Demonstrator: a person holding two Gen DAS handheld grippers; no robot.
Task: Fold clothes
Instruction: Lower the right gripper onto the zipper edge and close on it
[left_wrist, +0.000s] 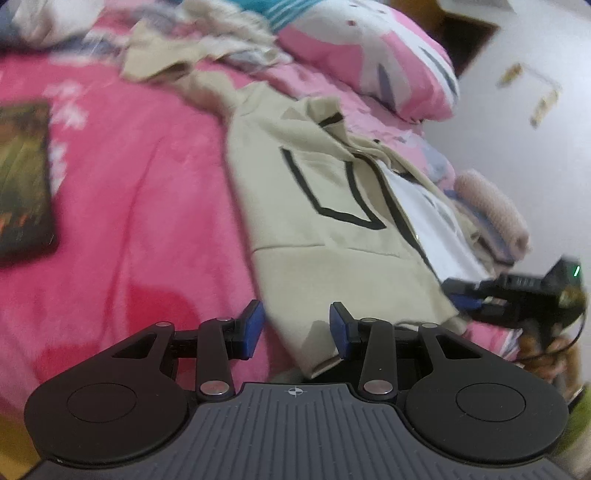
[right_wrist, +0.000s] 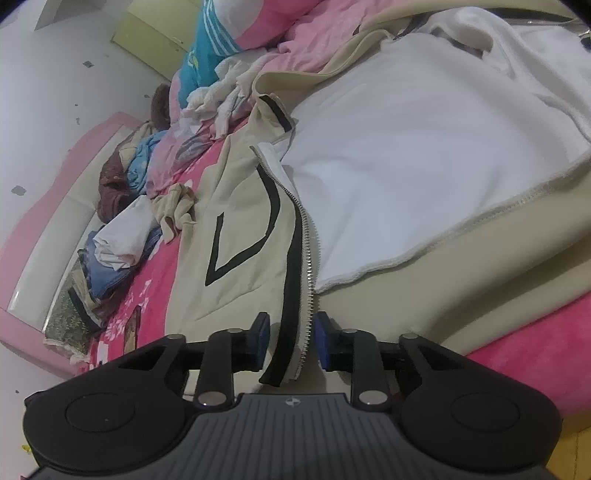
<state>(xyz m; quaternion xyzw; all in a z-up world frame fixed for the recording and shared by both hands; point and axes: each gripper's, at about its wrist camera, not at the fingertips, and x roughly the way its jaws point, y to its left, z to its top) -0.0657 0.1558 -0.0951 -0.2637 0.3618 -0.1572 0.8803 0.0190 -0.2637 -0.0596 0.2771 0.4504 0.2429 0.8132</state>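
Beige zip-up jacket (left_wrist: 332, 229) with black line trim, lying unzipped on a pink fleece blanket (left_wrist: 140, 206) that covers the bed; its white lining (right_wrist: 406, 166) is exposed where the front panel is turned back. In the right wrist view the zipper edge (right_wrist: 306, 258) and its black border run down between the two blue pads (right_wrist: 263, 334) of the right gripper (right_wrist: 291, 338), whose jaws stand apart on either side of the hem corner without pressing it. In the left wrist view the left gripper (left_wrist: 297, 330) is likewise spread wide, its right-hand pad at the jacket's lower hem and its left-hand pad over bare blanket; nothing is clamped. The right gripper (left_wrist: 517, 295) appears at the jacket's far edge in that view, blurred.

Surroundings: a dark rectangular picture or book (left_wrist: 24, 177) lies flat on the blanket, well apart from the jacket. A pink-and-white pillow (left_wrist: 373, 51) and crumpled beige garments (left_wrist: 192, 48) lie beyond the collar. A heap of mixed clothes (right_wrist: 122, 229), including blue denim and a white piece, sits along the pink headboard (right_wrist: 48, 192) against a white wall (right_wrist: 55, 55).
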